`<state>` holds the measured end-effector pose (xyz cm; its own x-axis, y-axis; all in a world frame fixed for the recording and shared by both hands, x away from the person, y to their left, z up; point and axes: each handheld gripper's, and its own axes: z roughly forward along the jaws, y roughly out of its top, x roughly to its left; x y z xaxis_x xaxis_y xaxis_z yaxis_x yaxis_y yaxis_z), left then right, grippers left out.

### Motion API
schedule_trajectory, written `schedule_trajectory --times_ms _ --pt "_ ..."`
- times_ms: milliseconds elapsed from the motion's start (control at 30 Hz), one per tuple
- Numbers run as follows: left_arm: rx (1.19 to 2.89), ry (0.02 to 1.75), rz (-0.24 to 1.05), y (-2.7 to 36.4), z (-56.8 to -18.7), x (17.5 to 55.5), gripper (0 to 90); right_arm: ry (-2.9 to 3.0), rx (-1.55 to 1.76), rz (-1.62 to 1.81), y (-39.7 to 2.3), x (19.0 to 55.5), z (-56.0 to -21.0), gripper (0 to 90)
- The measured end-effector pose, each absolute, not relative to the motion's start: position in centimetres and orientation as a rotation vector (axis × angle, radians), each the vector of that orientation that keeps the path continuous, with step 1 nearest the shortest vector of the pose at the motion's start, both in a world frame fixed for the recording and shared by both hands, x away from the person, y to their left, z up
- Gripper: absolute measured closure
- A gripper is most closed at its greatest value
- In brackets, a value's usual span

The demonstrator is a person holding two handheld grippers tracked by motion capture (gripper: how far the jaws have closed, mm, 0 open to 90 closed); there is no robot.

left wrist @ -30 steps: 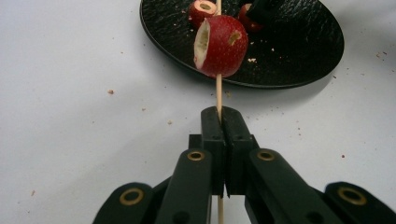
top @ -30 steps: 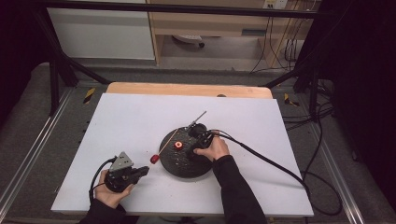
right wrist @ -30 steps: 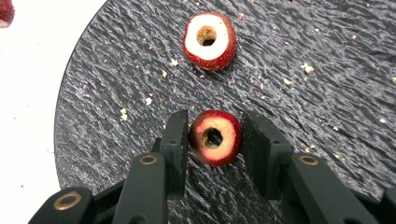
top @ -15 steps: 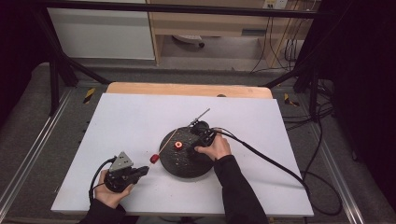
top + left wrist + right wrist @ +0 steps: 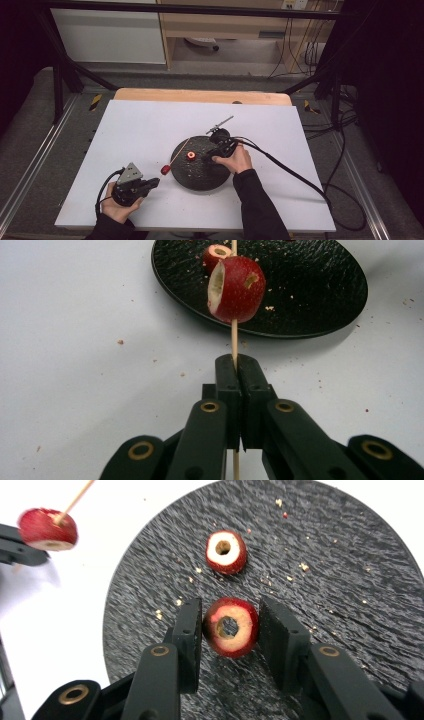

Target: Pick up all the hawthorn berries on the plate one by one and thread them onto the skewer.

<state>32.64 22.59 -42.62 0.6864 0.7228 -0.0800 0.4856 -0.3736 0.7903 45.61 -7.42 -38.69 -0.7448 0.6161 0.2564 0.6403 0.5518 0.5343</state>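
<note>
Hawthorn ring (image 5: 231, 627) now sits pinched in your right gripper (image 5: 227, 630), lifted off the plate (image 5: 350, 630); left gripper (image 5: 235, 385) clamps the skewer (image 5: 233, 337), ready for threading.

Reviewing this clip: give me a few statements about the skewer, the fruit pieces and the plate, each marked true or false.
1. The left gripper has its jaws shut on a thin wooden skewer. True.
2. The skewer carries no fruit. False: one red cored fruit piece is threaded on it.
3. The right gripper holds a red cored fruit ring above the round black plate. True.
4. The plate bears three loose fruit rings. False: one ring lies on it.
</note>
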Motion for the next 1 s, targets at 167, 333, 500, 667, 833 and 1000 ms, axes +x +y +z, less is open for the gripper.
schedule_trajectory --times_ms 167,333,500,667,833,1000 --pt "2.046 0.925 0.357 22.5 -42.6 32.6 88.7 -2.685 -1.142 -1.079 -8.4 44.9 -38.5 63.3" --pt "2.043 0.925 0.360 22.3 -42.6 32.6 88.7 -2.612 -1.174 -1.243 -9.4 44.0 -38.6 63.4" --pt "2.036 0.924 0.362 22.1 -42.5 32.5 88.6 -2.523 -1.226 -1.401 -10.5 43.0 -39.1 63.4" --pt "2.033 0.920 0.363 21.9 -42.5 32.4 88.6 -2.383 -1.278 -1.579 -11.7 42.2 -39.9 63.4" --pt "2.025 0.914 0.366 21.5 -42.4 32.3 88.6 -2.287 -1.318 -1.703 -12.5 41.6 -40.6 63.5" --pt "2.023 0.916 0.369 21.2 -42.5 32.2 88.7 -2.204 -1.351 -1.789 -12.8 41.3 -41.0 63.5"
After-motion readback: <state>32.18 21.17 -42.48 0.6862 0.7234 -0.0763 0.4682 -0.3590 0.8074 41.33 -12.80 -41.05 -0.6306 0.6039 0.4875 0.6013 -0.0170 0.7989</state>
